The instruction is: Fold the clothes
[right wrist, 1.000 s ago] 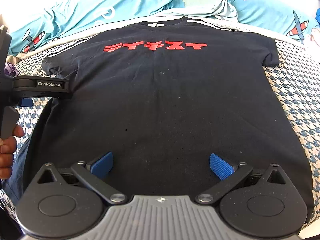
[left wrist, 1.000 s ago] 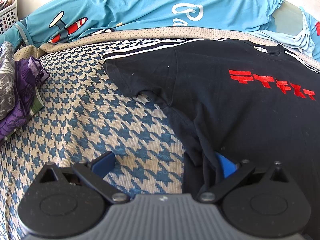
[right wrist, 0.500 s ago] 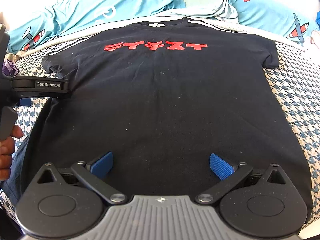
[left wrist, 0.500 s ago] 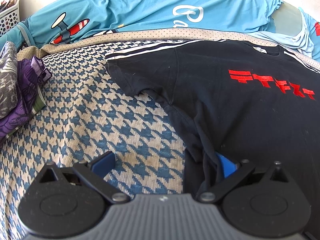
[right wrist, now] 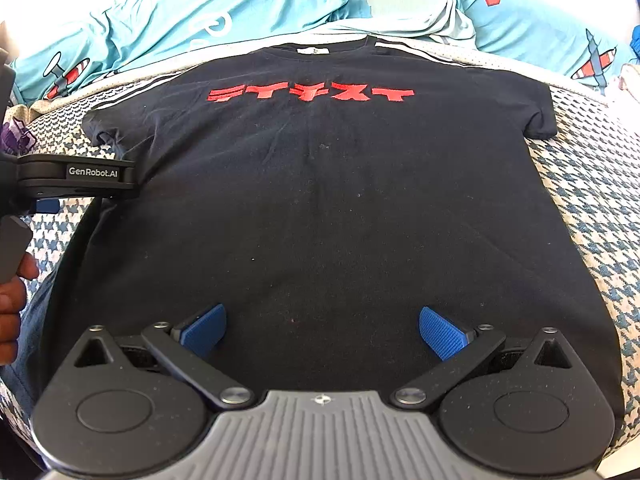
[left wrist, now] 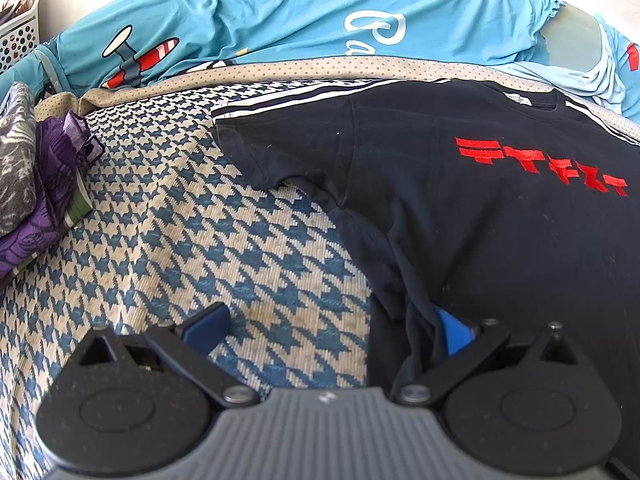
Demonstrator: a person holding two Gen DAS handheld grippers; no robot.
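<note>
Your shirt [right wrist: 320,200] lies flat on the bed [left wrist: 160,220]. Your left gripper [left wrist: 328,328] gapes wide at the shirt's side edge, whose folds hide one pad. Your right gripper [right wrist: 322,332] gapes empty over the hem.

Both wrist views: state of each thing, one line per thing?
black T-shirt: spread flat, front up, unfolded; its side edge bunched by the left gripper.
left gripper: jaws open, astride the shirt's side edge.
right gripper: jaws open, over the shirt's lower part, holding nothing.
purple and grey clothes: piled at the bed's edge.
blue printed bedding: rumpled behind the shirt.
</note>
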